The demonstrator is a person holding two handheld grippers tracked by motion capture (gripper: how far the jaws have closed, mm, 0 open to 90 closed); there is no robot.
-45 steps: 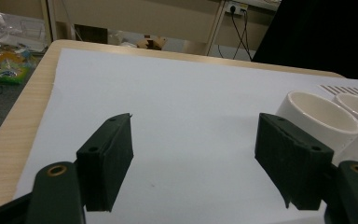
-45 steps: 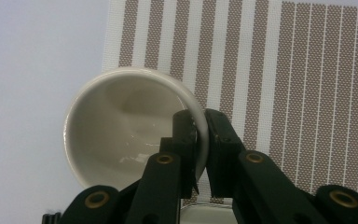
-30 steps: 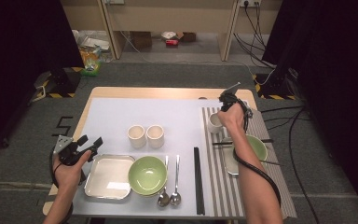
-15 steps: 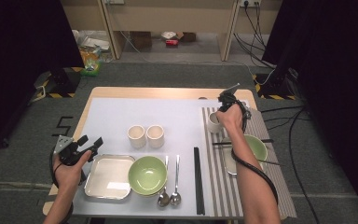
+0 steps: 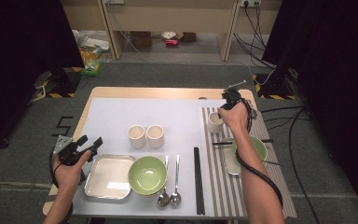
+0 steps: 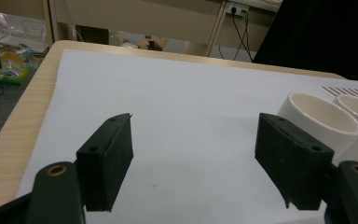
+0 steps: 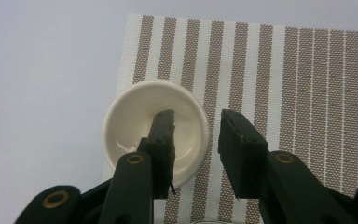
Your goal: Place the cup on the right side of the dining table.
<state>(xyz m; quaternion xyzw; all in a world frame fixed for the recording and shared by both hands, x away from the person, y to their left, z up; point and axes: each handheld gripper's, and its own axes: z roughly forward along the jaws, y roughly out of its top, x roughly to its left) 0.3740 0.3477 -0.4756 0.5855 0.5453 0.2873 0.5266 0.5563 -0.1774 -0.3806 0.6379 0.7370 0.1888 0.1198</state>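
A white cup point(image 7: 135, 121) stands upright on the striped placemat point(image 7: 284, 70), at its near-left corner in the right gripper view. My right gripper point(image 7: 196, 116) points down over it and its jaws have just been opening. One jaw hangs inside the cup and the other outside its rim, with the wall between them untouched. From above, the right gripper point(image 5: 221, 114) sits over that cup point(image 5: 215, 122) at the placemat's far left. My left gripper point(image 5: 89, 141) hovers open at the table's left edge. Nothing lies between the jaws of the left gripper point(image 6: 193, 126).
Two white cups point(image 5: 136, 135) point(image 5: 155, 135) stand mid-table. Nearer are a square tray point(image 5: 109, 175), a green bowl point(image 5: 148, 175), two spoons point(image 5: 169, 196) and black chopsticks point(image 5: 198, 179). A second green bowl point(image 5: 258, 147) and tray lie on the placemat under my right forearm.
The high view shows almost no difference: the right hand stays over the cup on the placemat and the left hand keeps still at the table's left edge.
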